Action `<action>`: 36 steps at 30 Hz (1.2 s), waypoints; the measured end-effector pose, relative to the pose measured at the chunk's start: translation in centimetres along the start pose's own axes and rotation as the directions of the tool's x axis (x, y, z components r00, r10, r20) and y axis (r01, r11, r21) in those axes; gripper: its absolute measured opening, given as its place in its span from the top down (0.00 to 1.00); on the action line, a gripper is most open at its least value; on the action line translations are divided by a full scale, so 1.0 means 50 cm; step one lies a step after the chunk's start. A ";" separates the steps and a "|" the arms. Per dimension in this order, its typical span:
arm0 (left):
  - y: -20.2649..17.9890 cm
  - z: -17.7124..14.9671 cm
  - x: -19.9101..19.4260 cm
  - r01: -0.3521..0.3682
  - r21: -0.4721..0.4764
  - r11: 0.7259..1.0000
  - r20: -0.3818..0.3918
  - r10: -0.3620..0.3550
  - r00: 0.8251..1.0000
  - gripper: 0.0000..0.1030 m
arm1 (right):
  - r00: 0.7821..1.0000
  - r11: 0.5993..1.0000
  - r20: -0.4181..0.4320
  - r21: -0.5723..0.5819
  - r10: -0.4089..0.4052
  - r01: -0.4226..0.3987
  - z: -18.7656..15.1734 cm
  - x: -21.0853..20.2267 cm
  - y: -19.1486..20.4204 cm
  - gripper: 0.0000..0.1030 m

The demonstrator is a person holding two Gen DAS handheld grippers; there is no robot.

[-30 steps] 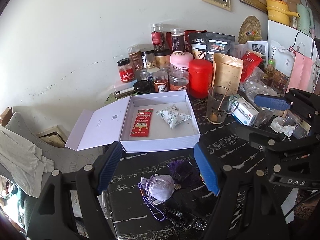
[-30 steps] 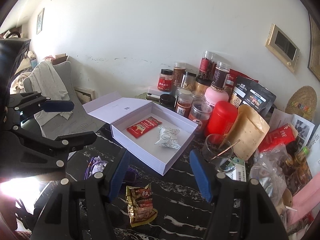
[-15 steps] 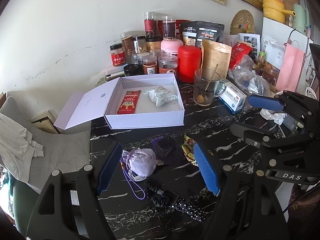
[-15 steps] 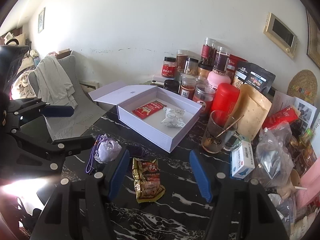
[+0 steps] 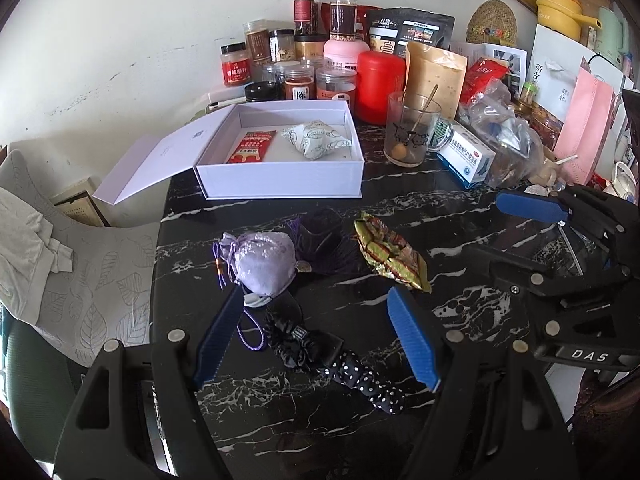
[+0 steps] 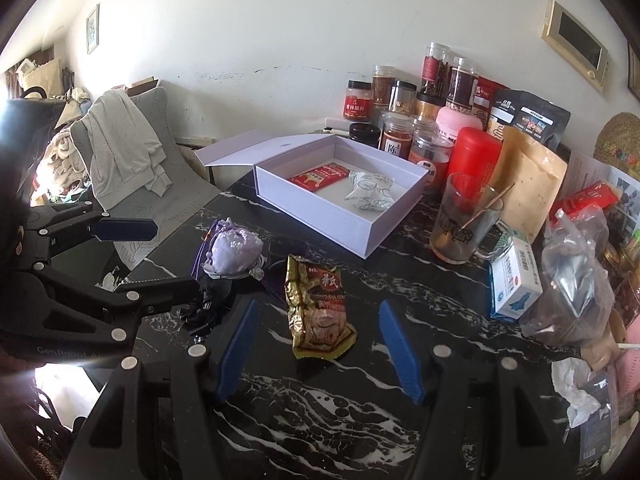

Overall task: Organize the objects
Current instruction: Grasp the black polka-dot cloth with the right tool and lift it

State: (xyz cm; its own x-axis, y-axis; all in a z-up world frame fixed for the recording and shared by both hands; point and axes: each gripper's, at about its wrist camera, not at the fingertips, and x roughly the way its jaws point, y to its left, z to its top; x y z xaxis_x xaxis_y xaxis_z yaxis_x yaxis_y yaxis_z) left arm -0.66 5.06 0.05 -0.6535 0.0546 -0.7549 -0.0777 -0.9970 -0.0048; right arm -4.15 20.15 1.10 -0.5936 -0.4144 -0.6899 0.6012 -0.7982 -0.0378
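Both grippers open, empty: left gripper (image 5: 316,334) over scrunchie (image 5: 320,354) beside pouch (image 5: 262,260), right gripper (image 6: 318,348) around snack pack (image 6: 318,312). Box (image 5: 280,180) open near table's (image 5: 280,420) back edge.

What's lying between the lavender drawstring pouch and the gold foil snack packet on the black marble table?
A dark purple tassel lies between the lavender drawstring pouch and the gold foil snack packet, clearest in the left wrist view.

Jars (image 5: 301,65) crowd the wall behind a glass mug (image 5: 412,130), beside a draped chair (image 6: 132,160).
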 end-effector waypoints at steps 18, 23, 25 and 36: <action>0.042 -0.078 0.084 0.006 -0.010 1.000 -0.087 -0.007 0.996 0.29 | 0.979 0.985 -0.114 -0.019 0.170 -0.173 -0.086 0.080 0.072 0.34; 0.060 -0.088 0.097 0.007 -0.004 1.000 -0.096 -0.007 0.995 0.29 | 0.967 0.975 -0.142 -0.030 0.213 -0.219 -0.097 0.102 0.098 0.34; 0.069 -0.090 0.103 0.006 -0.008 1.000 -0.104 -0.007 0.995 0.29 | 0.963 0.973 -0.152 -0.034 0.222 -0.229 -0.098 0.110 0.106 0.34; 0.104 -0.087 0.112 0.074 -0.062 0.995 -0.107 -0.080 0.991 0.29 | 0.938 0.958 -0.212 -0.032 0.273 -0.286 -0.107 0.160 0.126 0.60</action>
State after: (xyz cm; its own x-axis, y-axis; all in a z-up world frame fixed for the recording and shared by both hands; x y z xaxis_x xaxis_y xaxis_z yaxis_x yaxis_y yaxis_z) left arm -1.46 -0.08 -7.04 -0.5611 0.1281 -0.8178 -0.0793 -0.9917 -0.1009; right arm -2.26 14.18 -8.54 -0.2792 -0.5139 -0.8111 0.7629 -0.6317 0.1377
